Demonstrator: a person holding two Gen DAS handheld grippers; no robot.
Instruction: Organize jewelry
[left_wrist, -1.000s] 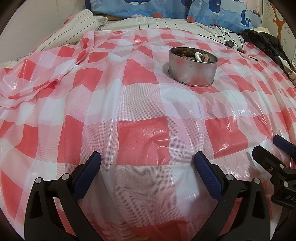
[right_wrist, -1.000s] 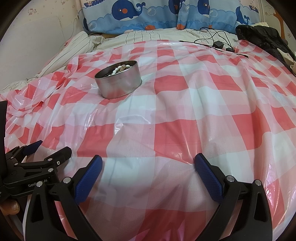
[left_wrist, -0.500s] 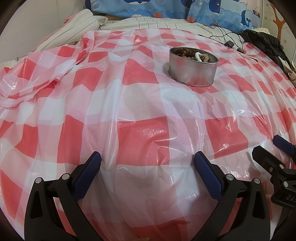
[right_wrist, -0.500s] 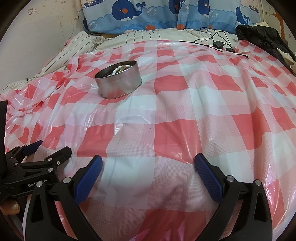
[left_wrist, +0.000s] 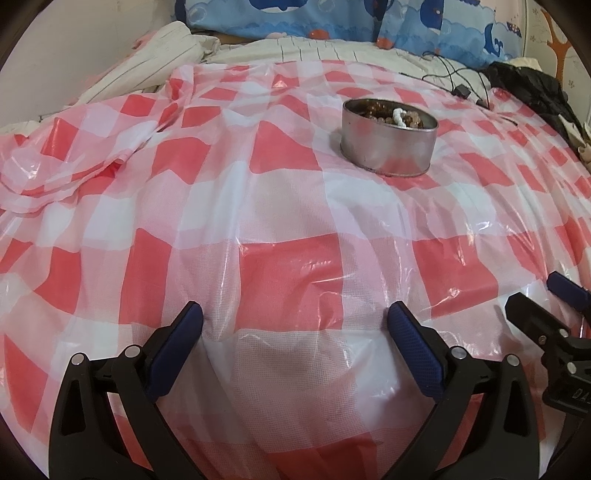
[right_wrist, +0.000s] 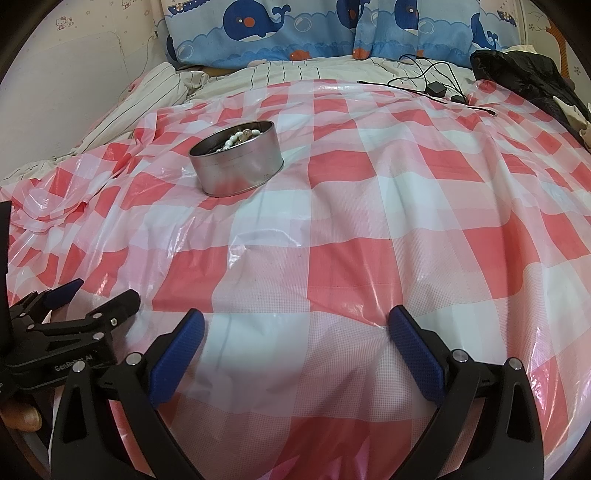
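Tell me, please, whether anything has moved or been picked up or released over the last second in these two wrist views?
Nothing visibly changed. Both the left gripper and the right gripper stay open and empty, low over the checked plastic cloth, and the round metal tin with the beaded jewelry sits where it was, untouched.

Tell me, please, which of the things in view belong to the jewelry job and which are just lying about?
Job: round metal tin, bead bracelets inside it, left gripper, right gripper, both open.

Lying about: black charger cable, black jacket, whale pillows, checked plastic sheet.
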